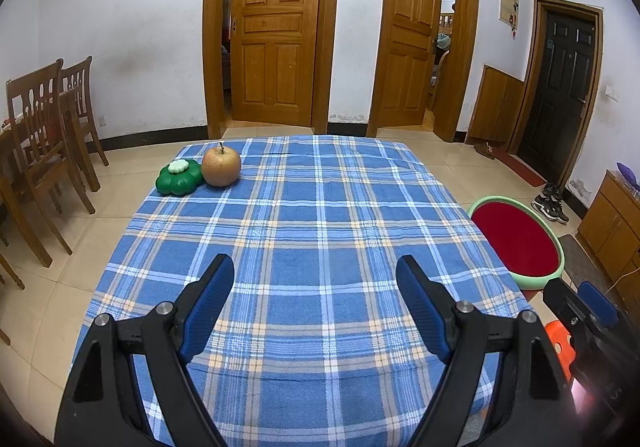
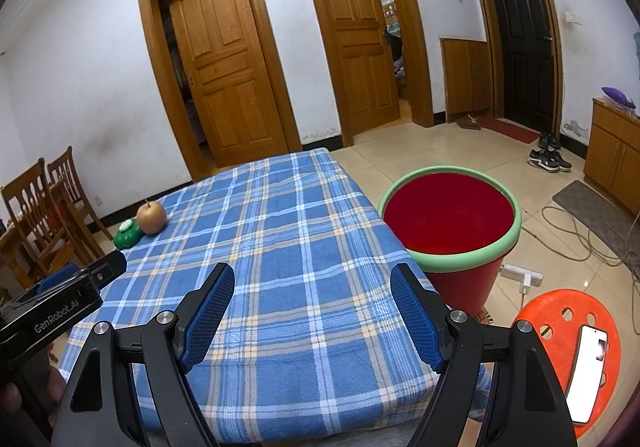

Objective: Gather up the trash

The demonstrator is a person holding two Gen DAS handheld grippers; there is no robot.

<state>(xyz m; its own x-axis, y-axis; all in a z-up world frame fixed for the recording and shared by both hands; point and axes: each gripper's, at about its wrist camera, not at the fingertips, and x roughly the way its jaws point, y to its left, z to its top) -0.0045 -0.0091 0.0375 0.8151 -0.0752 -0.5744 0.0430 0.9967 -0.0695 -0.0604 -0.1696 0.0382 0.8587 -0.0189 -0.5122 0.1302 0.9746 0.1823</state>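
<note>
Blue-and-white checked cloth covers the worktop [image 1: 320, 247] where two hand-held grippers wait at the near edge, both spread wide with nothing between their blue pads. The left hand-held gripper [image 1: 315, 275] and the right hand-held gripper [image 2: 312, 283] point down and across the cloth toward the far left corner, where a round yellow-brown apple with a short stem [image 1: 221, 167] sits touching a green flower-shaped plastic piece with a white top [image 1: 179, 176]. Both lie well apart from either tool, ahead and to the left; the left one appears the nearer, and its body shows at the left edge of the right wrist view. The apple stands stem-up with no clear long axis; the green piece lies flat and low. A red bucket with a pale green rim [image 2: 450, 215] stands on the floor just beside the worktop's right side, nearer the right hand, likely the bin. Which of the two things counts as trash cannot be told. The bucket's bottom is out of sight, and an orange plastic stool [image 2: 560, 311] carrying a white phone [image 2: 588, 375] is cut off by the frame.
</note>
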